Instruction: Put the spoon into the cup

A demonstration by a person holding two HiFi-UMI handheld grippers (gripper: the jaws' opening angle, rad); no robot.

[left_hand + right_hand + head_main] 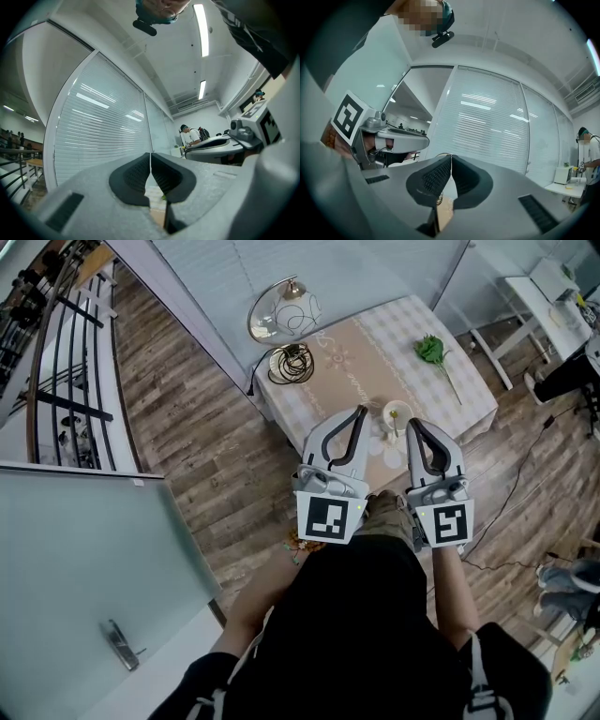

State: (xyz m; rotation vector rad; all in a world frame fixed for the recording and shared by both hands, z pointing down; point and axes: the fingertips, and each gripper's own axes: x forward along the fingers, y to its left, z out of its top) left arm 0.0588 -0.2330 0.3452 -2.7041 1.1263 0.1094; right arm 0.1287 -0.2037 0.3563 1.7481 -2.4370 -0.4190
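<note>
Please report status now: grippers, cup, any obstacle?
Left hand-held gripper shut, empty. Right hand-held gripper shut, empty. Cup on table ahead; spoon too small to tell. Nothing between.

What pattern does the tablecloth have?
The tablecloth has pale checks around a tan centre panel; best seen in the head view.

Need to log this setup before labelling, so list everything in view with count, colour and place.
table: one, checked cloth with beige runner, centre
lamp: one, clear globe on metal stand, table's far left corner
leafy sprig: one, green, table's right side
cup: one, white, table's near edge; contents too small to tell
spoon: cannot make out
side table: one, white, upper right
left gripper: one, grey, shut, empty, over table's near edge
right gripper: one, grey, shut, empty, beside it
</note>
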